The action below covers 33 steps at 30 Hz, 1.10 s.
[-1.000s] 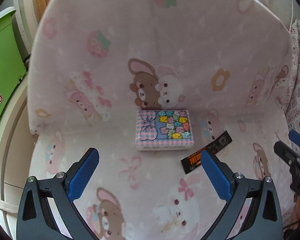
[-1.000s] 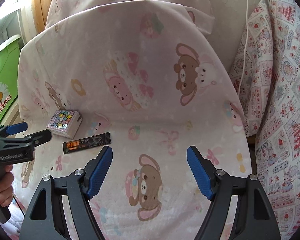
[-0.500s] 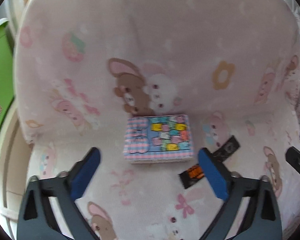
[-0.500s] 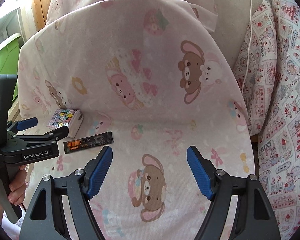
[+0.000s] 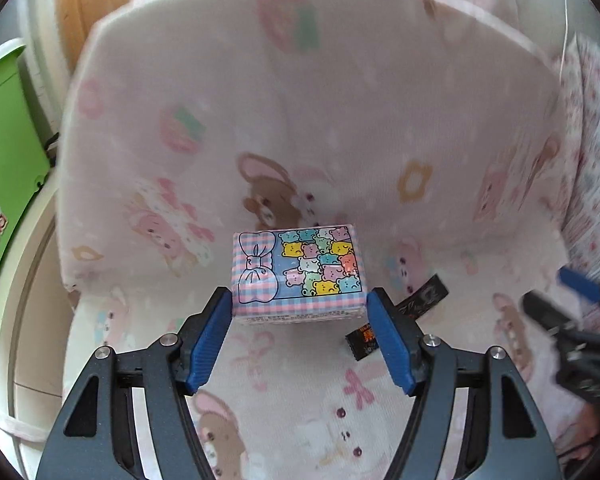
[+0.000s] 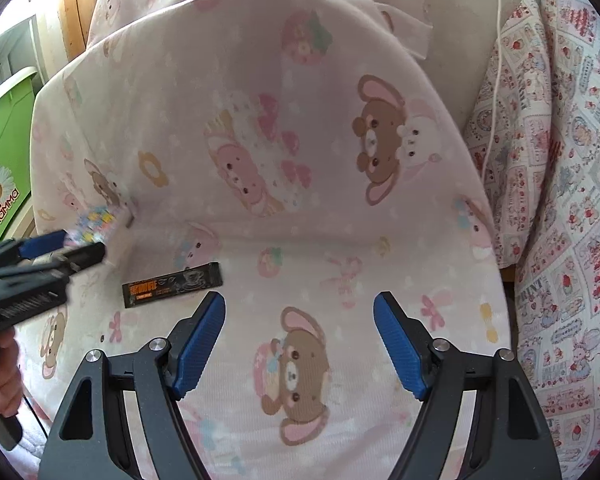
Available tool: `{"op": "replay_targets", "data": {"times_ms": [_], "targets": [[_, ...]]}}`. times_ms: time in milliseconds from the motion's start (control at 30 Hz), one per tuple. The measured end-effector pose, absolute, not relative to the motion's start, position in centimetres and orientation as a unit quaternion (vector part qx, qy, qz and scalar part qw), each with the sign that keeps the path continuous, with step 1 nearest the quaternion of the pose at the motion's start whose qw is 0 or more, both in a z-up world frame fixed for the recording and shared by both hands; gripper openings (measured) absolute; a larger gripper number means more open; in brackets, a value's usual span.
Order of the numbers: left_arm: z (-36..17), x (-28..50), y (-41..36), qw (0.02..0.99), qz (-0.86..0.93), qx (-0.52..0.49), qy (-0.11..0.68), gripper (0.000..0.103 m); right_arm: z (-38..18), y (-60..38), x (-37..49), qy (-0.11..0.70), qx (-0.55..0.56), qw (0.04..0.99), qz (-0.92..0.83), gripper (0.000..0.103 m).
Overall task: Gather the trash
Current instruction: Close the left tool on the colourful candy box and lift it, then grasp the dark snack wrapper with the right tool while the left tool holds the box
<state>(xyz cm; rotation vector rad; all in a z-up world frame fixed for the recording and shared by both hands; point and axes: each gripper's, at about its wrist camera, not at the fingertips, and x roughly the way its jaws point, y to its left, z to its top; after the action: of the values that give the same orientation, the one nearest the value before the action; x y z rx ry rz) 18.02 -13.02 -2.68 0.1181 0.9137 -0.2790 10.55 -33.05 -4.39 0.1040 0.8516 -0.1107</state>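
The left gripper [image 5: 299, 306] has its two blue fingers [image 5: 208, 340] closed in against the two short sides of one small tissue pack [image 5: 299, 270], a pink-and-blue checked packet printed with a bow and rows of coloured bears. The pads touch its near corners, one on each side, so the pack is pinched between them; whether it is off the cushion cannot be told. In the right wrist view the pack [image 6: 100, 220] is blurred, sitting at the tip of the left gripper [image 6: 66, 246] near the crease of the seat.

The right gripper [image 6: 299, 308] stands wide open with nothing between its fingers [image 6: 198, 344], hanging over a brown bear printed on the seat. It touches nothing.

One piece of flat trash is in view: a single black sachet [image 6: 173, 285] with orange lettering, lying flat on the seat just right of the tissue pack and apart from both grippers. In the left wrist view the sachet [image 5: 424, 300] is partly hidden behind the left gripper's right finger.

All of this lies on one pink chair cushion [image 6: 300, 140] printed with bears and rabbits. A green bin [image 6: 4, 152] stands to the left, a patterned quilt [image 6: 560, 200] to the right.
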Motion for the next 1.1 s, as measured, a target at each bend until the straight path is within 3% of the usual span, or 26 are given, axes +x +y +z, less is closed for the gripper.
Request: {"op": "replay_targets", "data": {"times_ms": [233,333,433,733,1100], "targets": [[0.2,16.9,-8.6,0.902,-0.096,0.012,0.420,0.068,-5.5,-29.6,12.2,0.416,0.037,0.907,-0.045,0.079],[0.9,17.0,-6.8,0.909,-0.062,0.006,0.411,0.068,-5.7,-28.1,13.3,0.407,0.030,0.912,-0.044,0.086],[1.5,17.2,-5.8,0.916,-0.041,0.008,0.398,0.068,-5.9,-27.0,15.0,0.412,0.026,0.910,-0.043,0.086],[1.0,17.6,-4.7,0.912,-0.035,0.004,0.410,0.068,-8.4,-26.1,18.8,0.485,0.054,0.871,-0.045,0.086],[0.5,17.8,-4.0,0.905,-0.044,-0.013,0.422,0.068,-8.5,-23.5,16.1,0.480,-0.058,0.875,0.014,0.086]]}}
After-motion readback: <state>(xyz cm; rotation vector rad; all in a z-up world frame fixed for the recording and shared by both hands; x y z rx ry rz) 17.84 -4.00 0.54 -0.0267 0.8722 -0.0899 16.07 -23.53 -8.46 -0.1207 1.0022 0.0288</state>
